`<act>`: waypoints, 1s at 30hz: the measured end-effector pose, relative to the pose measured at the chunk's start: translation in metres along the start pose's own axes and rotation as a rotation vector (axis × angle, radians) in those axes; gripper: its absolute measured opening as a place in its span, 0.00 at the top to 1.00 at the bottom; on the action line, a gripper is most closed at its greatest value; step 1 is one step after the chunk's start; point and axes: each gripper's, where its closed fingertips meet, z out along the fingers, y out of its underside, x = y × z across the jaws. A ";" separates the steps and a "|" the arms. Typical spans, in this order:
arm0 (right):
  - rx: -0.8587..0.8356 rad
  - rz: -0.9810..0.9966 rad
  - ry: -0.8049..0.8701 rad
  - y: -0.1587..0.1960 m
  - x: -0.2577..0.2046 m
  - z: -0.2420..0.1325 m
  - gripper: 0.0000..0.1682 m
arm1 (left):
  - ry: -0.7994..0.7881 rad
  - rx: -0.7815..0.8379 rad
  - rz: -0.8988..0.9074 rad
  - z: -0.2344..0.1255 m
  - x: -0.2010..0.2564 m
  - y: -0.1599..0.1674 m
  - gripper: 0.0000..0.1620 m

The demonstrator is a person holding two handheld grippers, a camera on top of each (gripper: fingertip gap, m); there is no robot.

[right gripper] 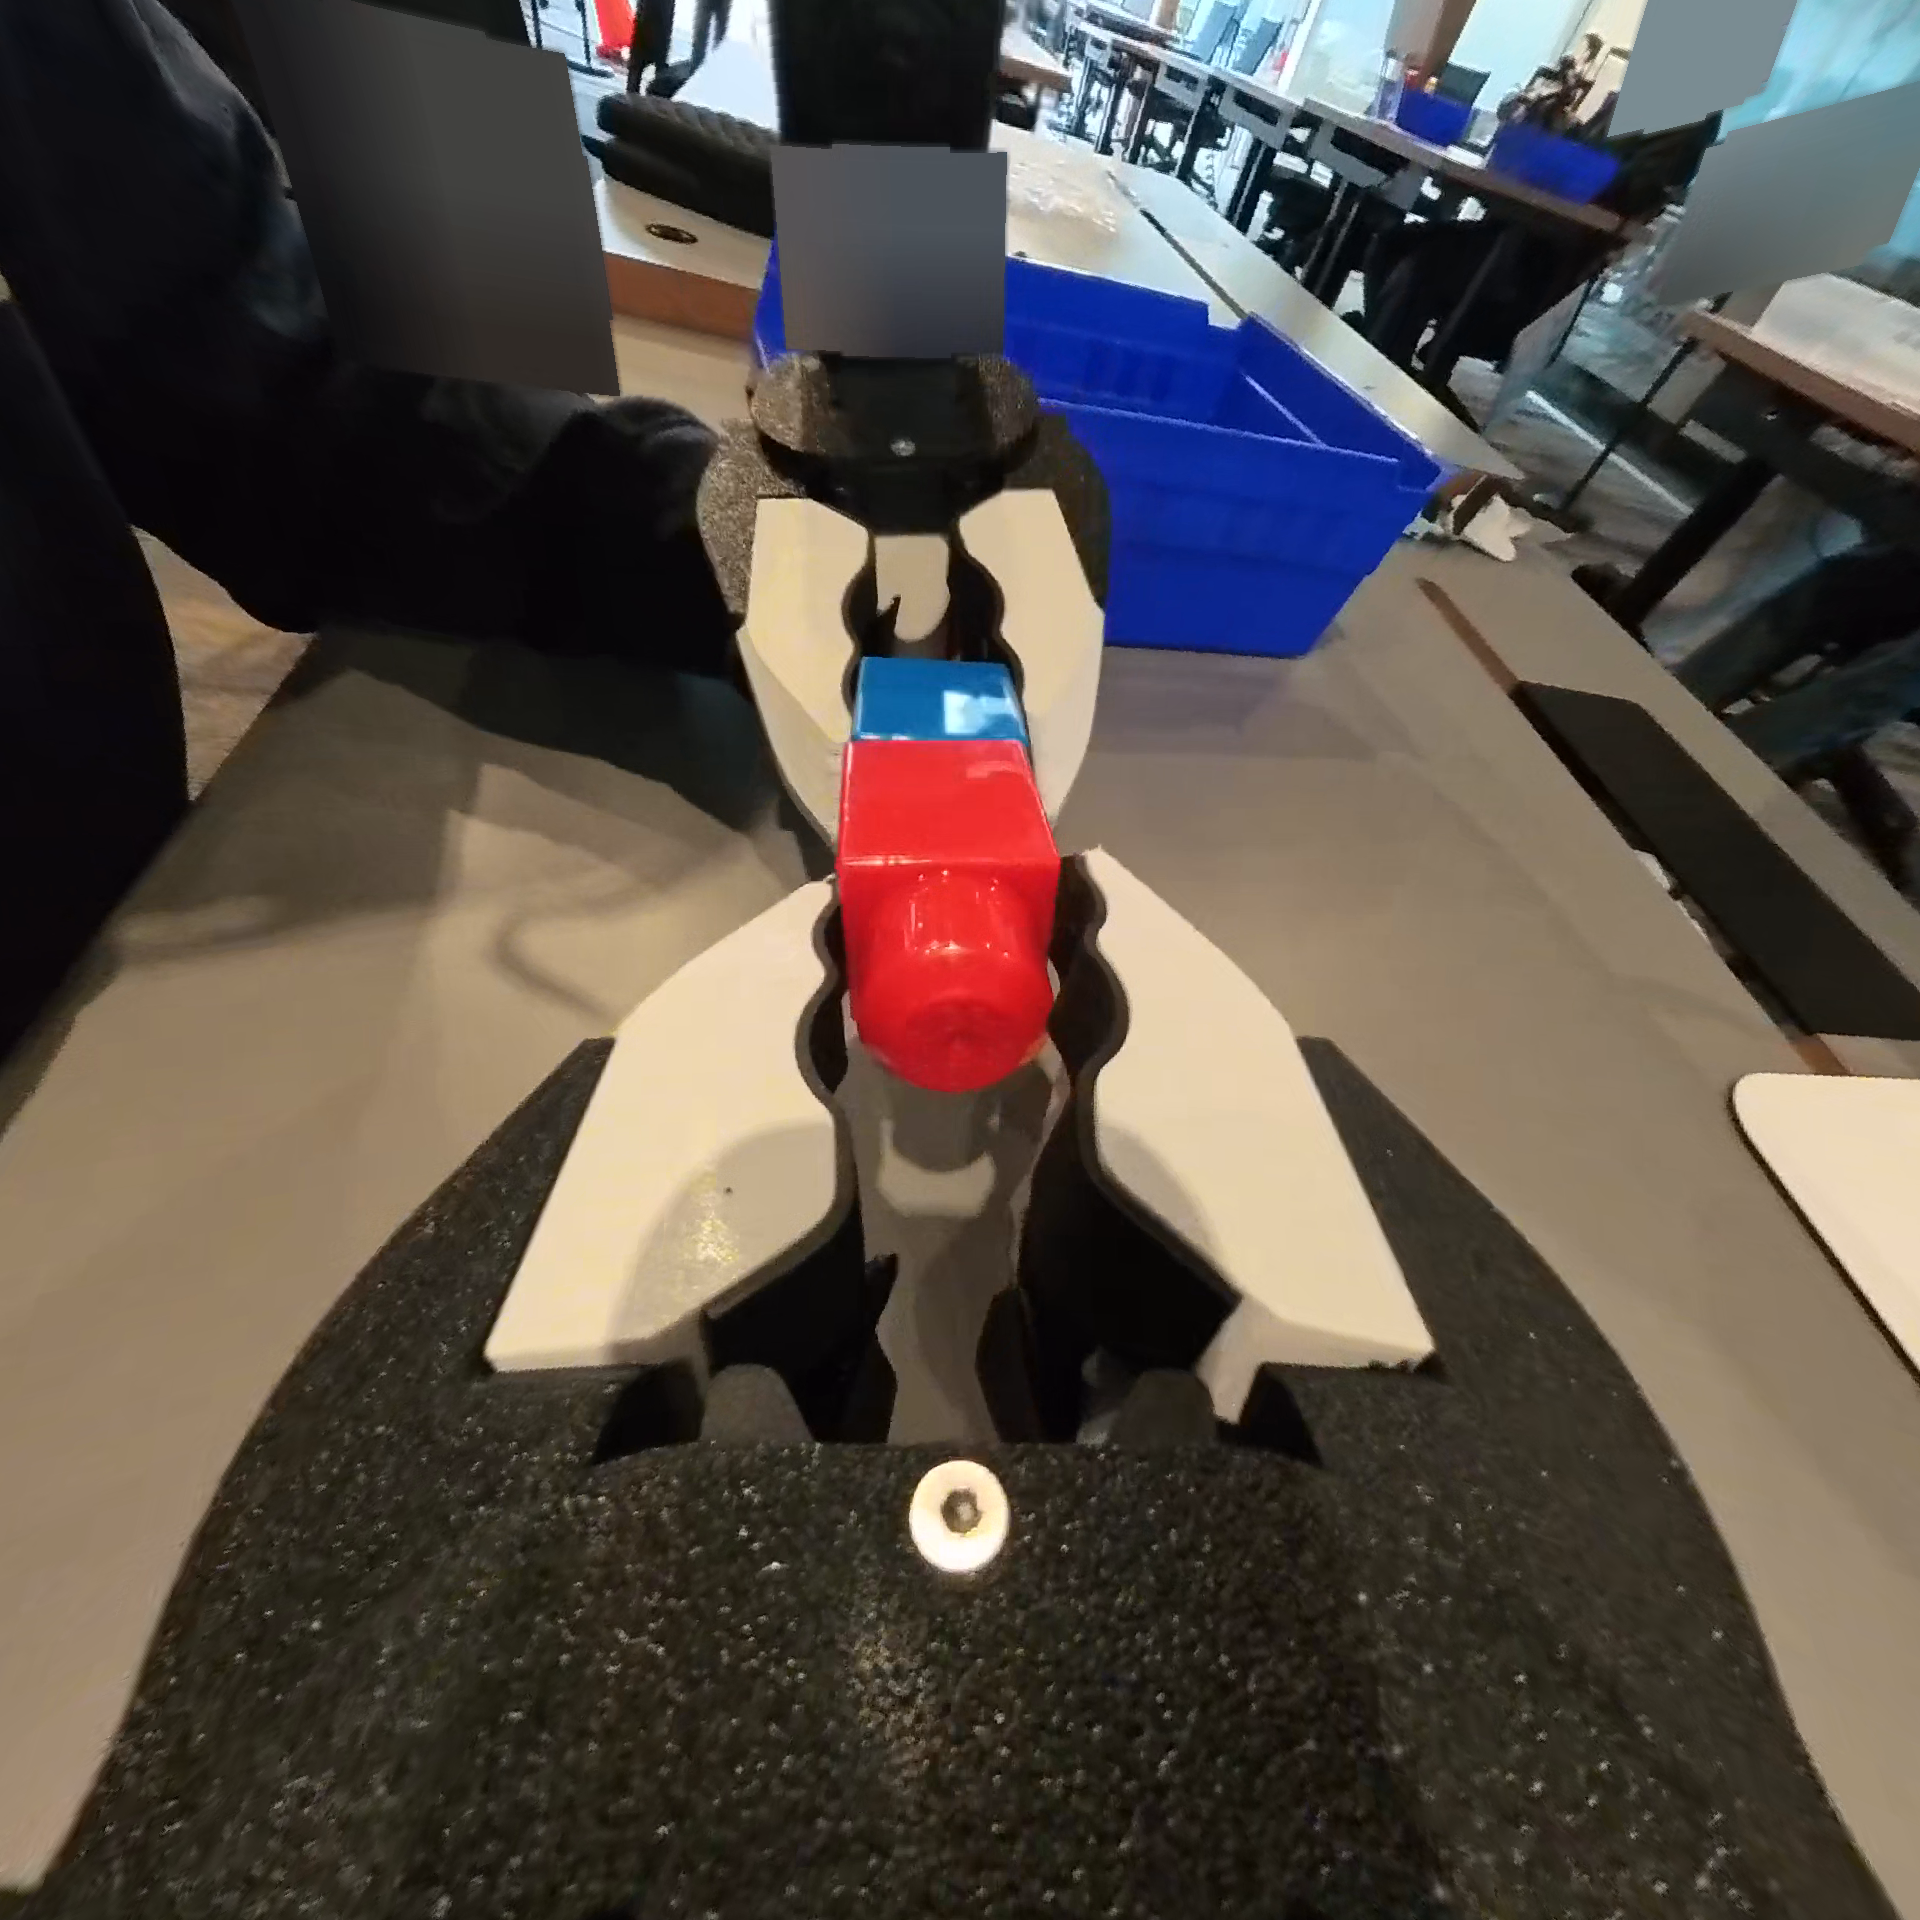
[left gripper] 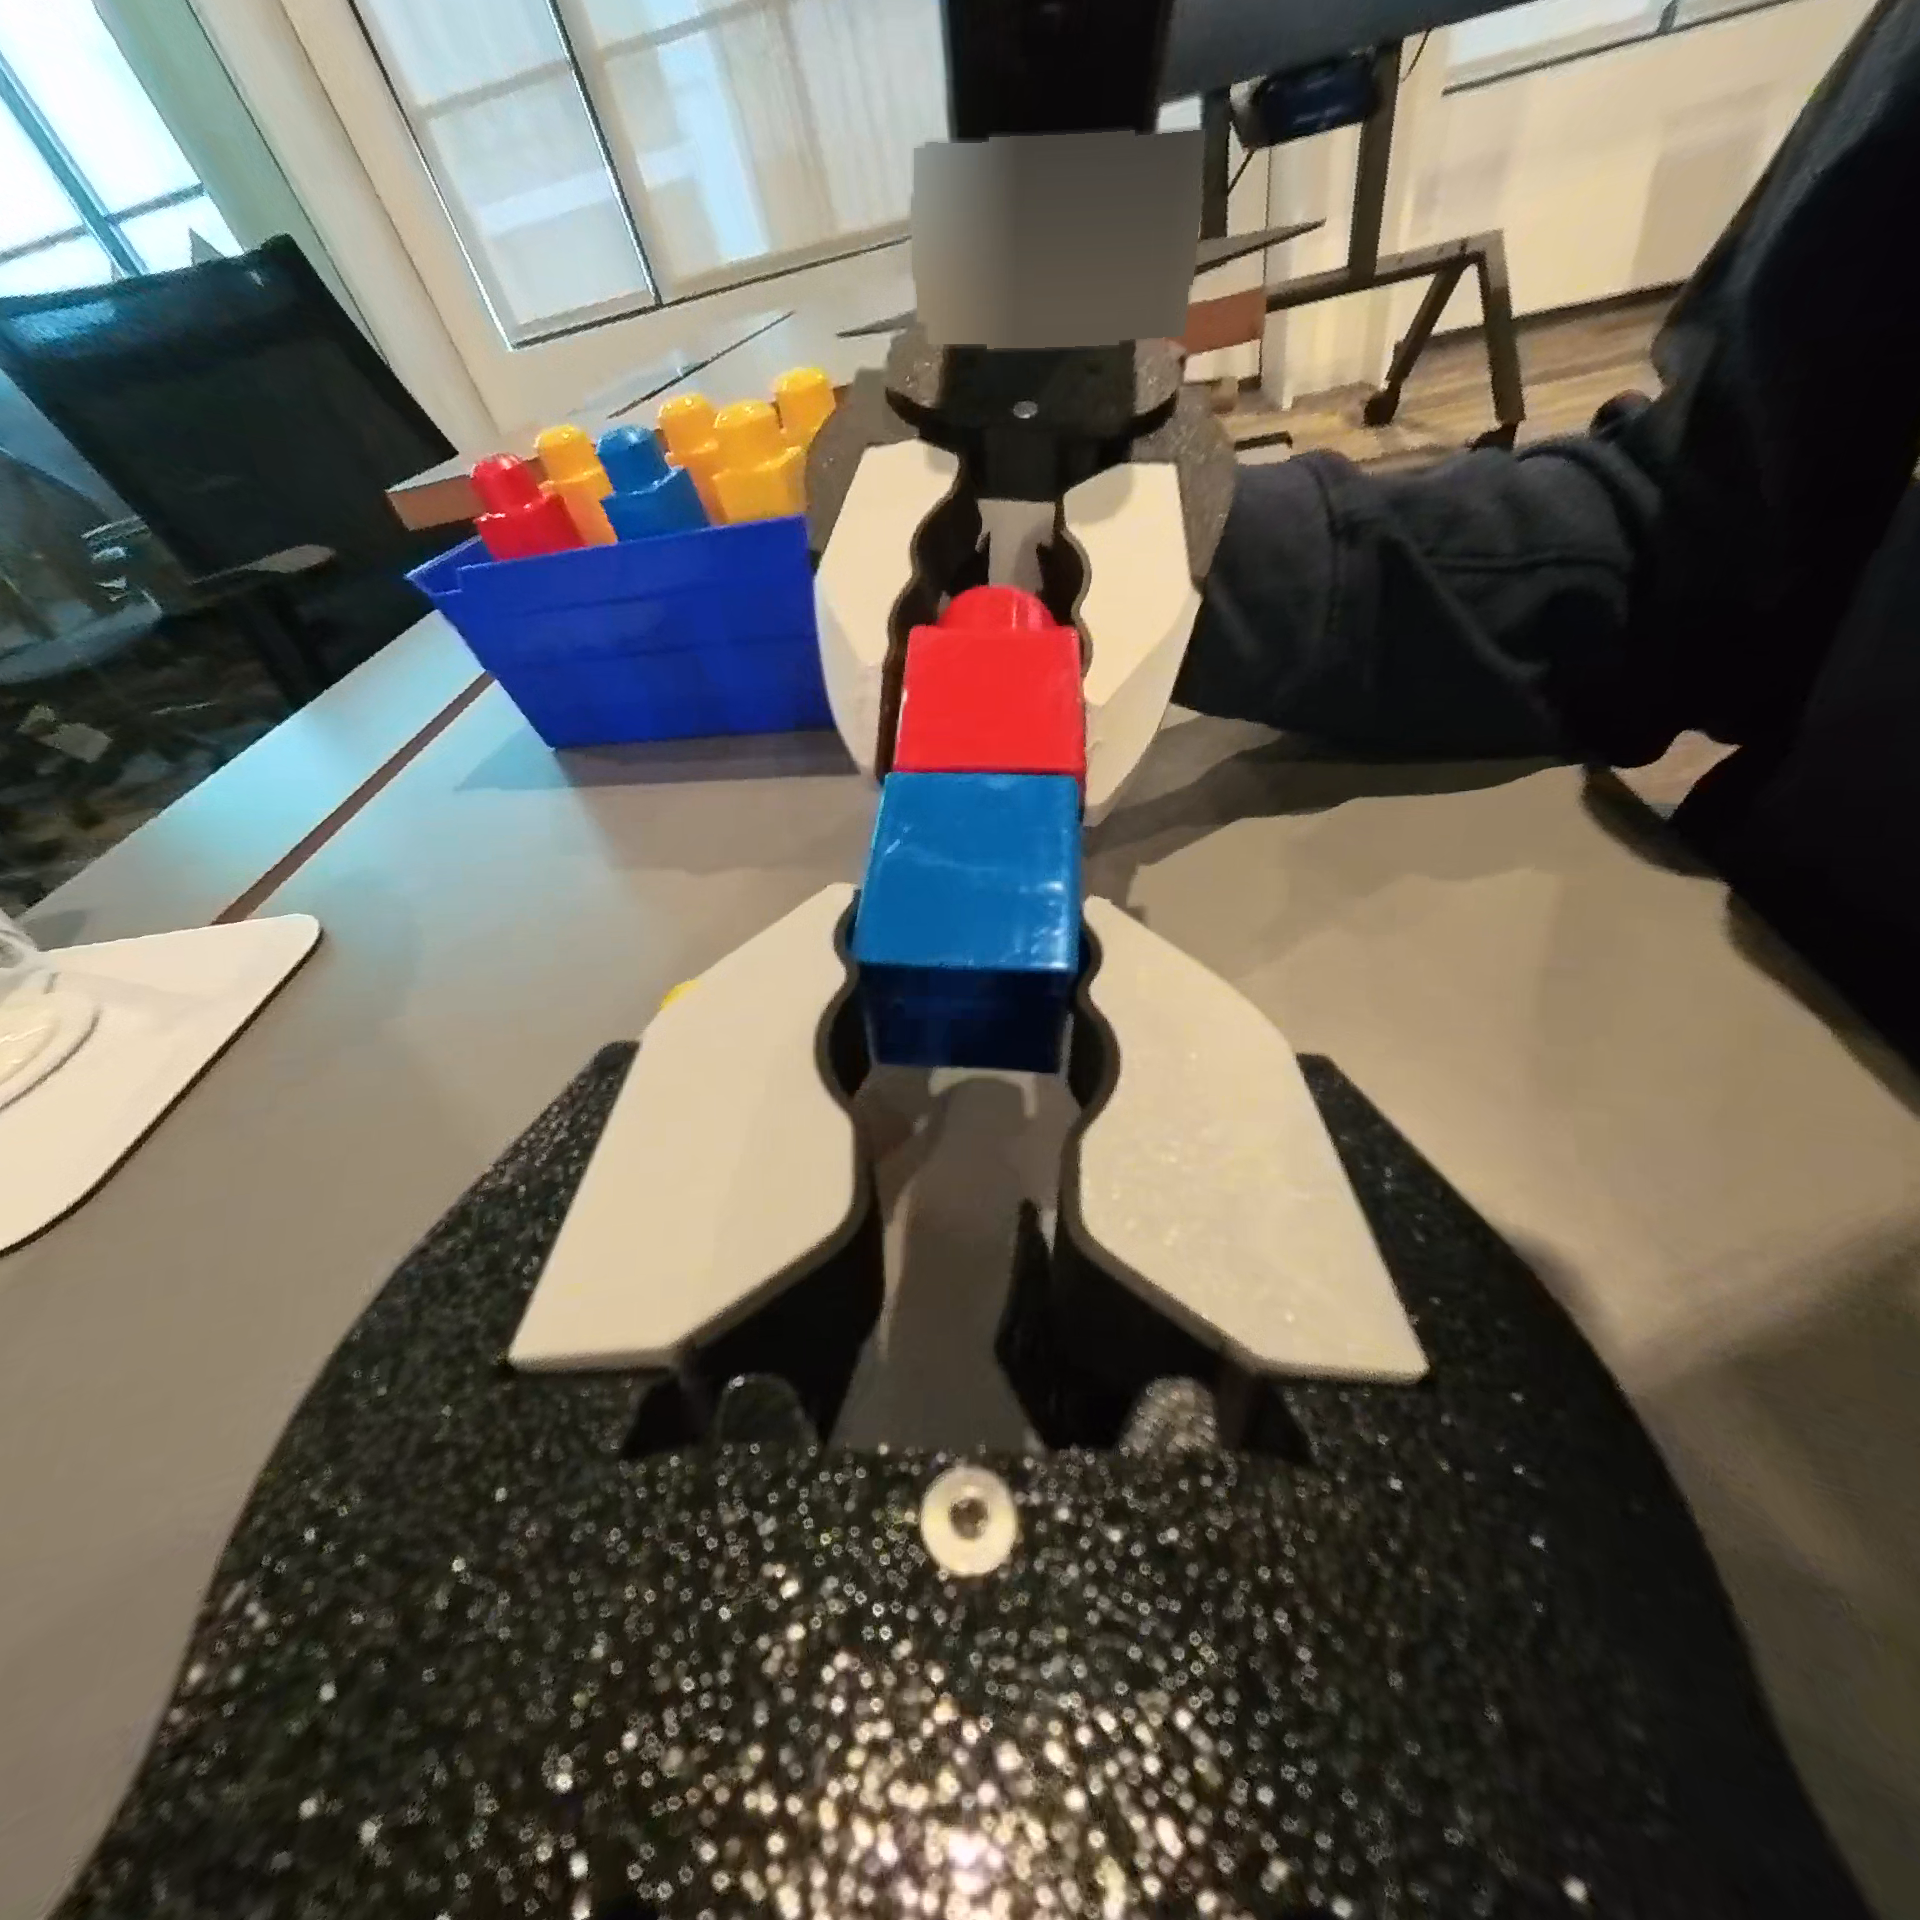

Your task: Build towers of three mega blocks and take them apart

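Note:
A blue block [left gripper: 971,904] and a red block [left gripper: 992,691] are joined end to end and held level above the grey table [left gripper: 520,883]. My left gripper [left gripper: 971,961] is shut on the blue block. My right gripper [right gripper: 951,935] faces it and is shut on the red block [right gripper: 945,821], whose stud points at the right camera. The blue block [right gripper: 935,701] shows beyond it, between the left gripper's fingers. A blue bin [left gripper: 644,634] at the back left holds several red, yellow and blue blocks [left gripper: 644,468].
A white mat [left gripper: 125,1049] lies at the table's left edge in the left wrist view and shows at the right edge [right gripper: 1849,1195] in the right wrist view. A person's dark sleeve [left gripper: 1558,582] reaches in from the right. A black chair [left gripper: 187,395] stands behind.

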 end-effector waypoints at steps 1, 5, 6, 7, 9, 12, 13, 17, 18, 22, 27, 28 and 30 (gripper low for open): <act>0.002 -0.001 0.011 -0.001 0.001 0.000 0.78 | -0.005 0.008 -0.009 0.000 -0.001 -0.001 0.78; 0.017 0.033 0.016 -0.002 0.005 0.000 0.78 | -0.022 0.021 -0.032 0.001 -0.004 -0.001 0.78; 0.023 0.042 0.014 -0.002 0.005 0.000 0.78 | -0.022 0.024 -0.041 0.001 -0.004 -0.001 0.78; 0.024 0.049 0.014 -0.001 0.005 0.000 0.78 | -0.023 0.024 -0.043 0.001 -0.005 -0.001 0.78; 0.024 0.064 0.011 -0.001 0.006 0.000 0.78 | -0.026 0.026 -0.041 0.001 -0.005 -0.001 0.78; 0.021 0.084 0.008 0.000 0.006 0.001 0.78 | -0.034 0.022 -0.025 0.001 -0.006 0.000 0.78; 0.020 0.093 0.005 0.000 0.006 0.001 0.78 | -0.038 0.019 -0.017 0.001 -0.006 0.000 0.78; 0.016 0.095 0.006 0.000 0.007 0.001 0.78 | -0.040 0.016 -0.012 0.001 -0.006 0.001 0.78; 0.013 0.100 0.005 0.001 0.007 0.001 0.78 | -0.041 0.016 -0.010 0.001 -0.006 0.001 0.78; -0.004 0.069 0.013 0.003 0.007 0.002 0.78 | -0.047 -0.005 0.003 0.001 -0.006 0.004 0.78; -0.102 -0.036 0.063 0.016 0.008 0.007 0.78 | -0.136 -0.101 0.061 0.004 -0.015 0.018 0.70; -0.112 -0.037 0.059 0.018 0.007 0.008 0.78 | -0.142 -0.121 0.084 0.006 -0.014 0.020 0.67; -0.103 -0.035 0.053 0.017 0.006 0.008 0.78 | -0.141 -0.150 0.115 0.010 -0.011 0.025 0.66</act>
